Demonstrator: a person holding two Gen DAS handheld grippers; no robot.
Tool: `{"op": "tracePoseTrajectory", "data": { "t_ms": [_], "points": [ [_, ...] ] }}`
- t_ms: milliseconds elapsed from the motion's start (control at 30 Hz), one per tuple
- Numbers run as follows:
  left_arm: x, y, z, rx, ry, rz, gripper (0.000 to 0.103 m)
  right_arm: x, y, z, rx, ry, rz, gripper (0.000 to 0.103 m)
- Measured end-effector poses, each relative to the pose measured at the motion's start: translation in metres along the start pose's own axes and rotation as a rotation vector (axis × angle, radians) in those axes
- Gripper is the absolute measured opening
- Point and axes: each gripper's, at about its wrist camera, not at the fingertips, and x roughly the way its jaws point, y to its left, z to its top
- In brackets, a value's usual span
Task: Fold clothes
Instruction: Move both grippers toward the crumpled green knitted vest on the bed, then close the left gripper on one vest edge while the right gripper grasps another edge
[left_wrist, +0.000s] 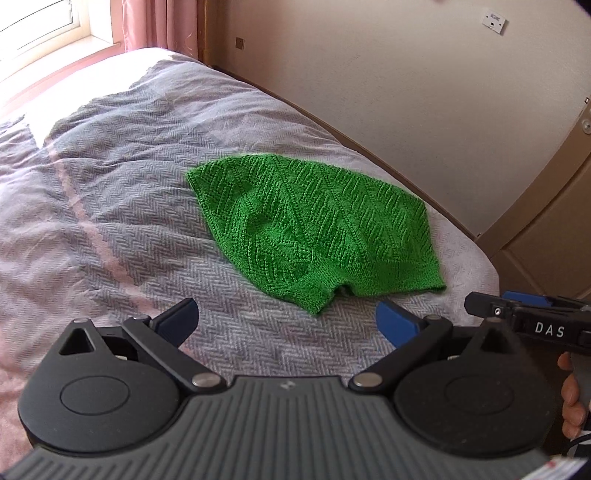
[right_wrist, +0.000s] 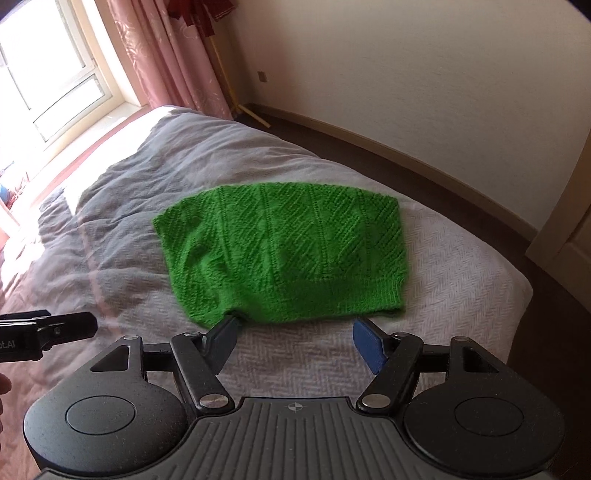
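A green knit (left_wrist: 306, 229) lies folded into a compact block on the grey bedspread (left_wrist: 110, 221), near the bed's right edge, where dark floor (right_wrist: 424, 155) shows beyond. Both my grippers hover at its near hem, empty. My left gripper (left_wrist: 286, 319) is spread wide, the knit at its 12 o'clock, just clear of the fingers. My right gripper (right_wrist: 293, 338) is also wide open; its left finger (right_wrist: 225, 338) sits at the hem's corner at 11 o'clock, touching or just short of it, I cannot tell which.

The risks, as I judge them: closing on that corner could pinch only the top layer and peel the fold apart. The loose openwork stitch could snag on a fingertip. Biting too deep could gather the bedspread with the knit. A hard pull toward 3 o'clock could drag the block off the bed's edge. The two grippers sit near each other and could knock together.
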Motion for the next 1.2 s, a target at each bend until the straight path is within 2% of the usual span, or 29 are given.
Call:
{"op": "tracePoseTrajectory", "data": {
  "t_ms": [200,367,567,667,767,800,867,900,967,1000,1033,1133,1200],
  "points": [
    [0.092,0.013,0.009,-0.125,0.049,-0.041,0.098,0.080,-0.062,0.013,0.108,0.030,-0.023,0.067],
    [0.153,0.024,0.009,-0.213,0.074,-0.061,0.098,0.129,-0.104,0.021,0.184,0.028,-0.053,0.067],
    [0.195,0.040,0.011,-0.329,0.075,-0.095,0.098,0.169,-0.142,0.020,0.351,0.037,0.027,0.067],
    [0.211,0.051,0.012,-0.386,0.079,-0.114,0.098,0.186,-0.157,0.011,0.462,0.057,0.121,0.067],
    [0.229,0.062,0.006,-0.475,0.106,-0.142,0.098,0.194,-0.158,0.006,0.487,0.045,0.161,0.067],
    [0.234,0.066,0.002,-0.512,0.116,-0.149,0.098,0.193,-0.155,0.007,0.469,0.043,0.166,0.060],
    [0.240,0.068,0.000,-0.554,0.115,-0.158,0.095,0.193,-0.151,0.009,0.440,0.056,0.187,0.019],
    [0.241,0.067,0.000,-0.559,0.112,-0.158,0.091,0.194,-0.149,0.010,0.429,0.068,0.205,0.013],
    [0.238,0.062,0.004,-0.545,0.098,-0.172,0.057,0.187,-0.143,0.011,0.409,0.060,0.218,0.012],
    [0.235,0.059,0.006,-0.529,0.095,-0.178,0.046,0.182,-0.138,0.014,0.384,0.058,0.213,0.012],
    [0.233,0.058,0.008,-0.514,0.092,-0.191,0.027,0.176,-0.133,0.017,0.360,0.052,0.209,0.012],
    [0.215,0.053,0.015,-0.476,0.070,-0.182,0.016,0.149,-0.116,0.028,0.302,0.003,0.243,0.011],
    [0.196,0.052,0.019,-0.446,0.039,-0.172,0.012,0.128,-0.102,0.037,0.255,-0.042,0.280,0.011]
  ]
}}
